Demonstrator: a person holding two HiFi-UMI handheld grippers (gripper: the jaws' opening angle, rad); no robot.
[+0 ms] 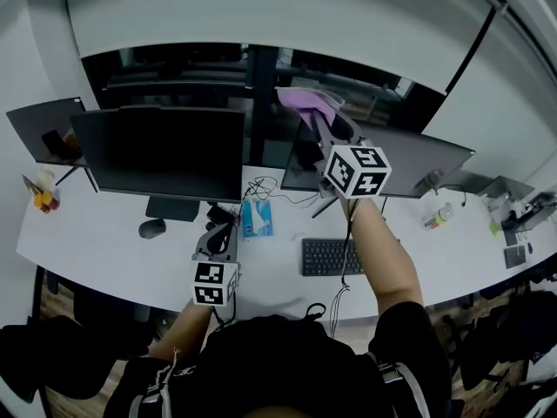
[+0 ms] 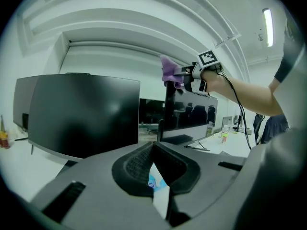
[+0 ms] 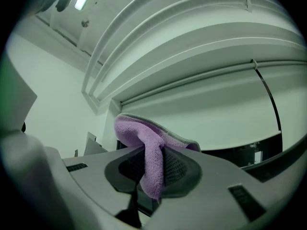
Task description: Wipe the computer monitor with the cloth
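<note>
Cloth (image 1: 306,103), clamped in the right gripper (image 1: 320,122), meets the monitor (image 1: 418,168) top for wiping; left gripper (image 1: 220,231), clenched empty, hangs low.

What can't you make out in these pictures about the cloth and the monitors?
- Whether the purple cloth touches the right monitor: in the head view the right gripper covers the contact; in the right gripper view the jaws hide it.
- Print on the blue pack: head view, too small.

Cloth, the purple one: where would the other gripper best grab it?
Probably the loose fold of the cloth that bulges up past the right gripper, approached from beyond its tips: the middle is already pinched there, so only that bunched end is free.
</note>
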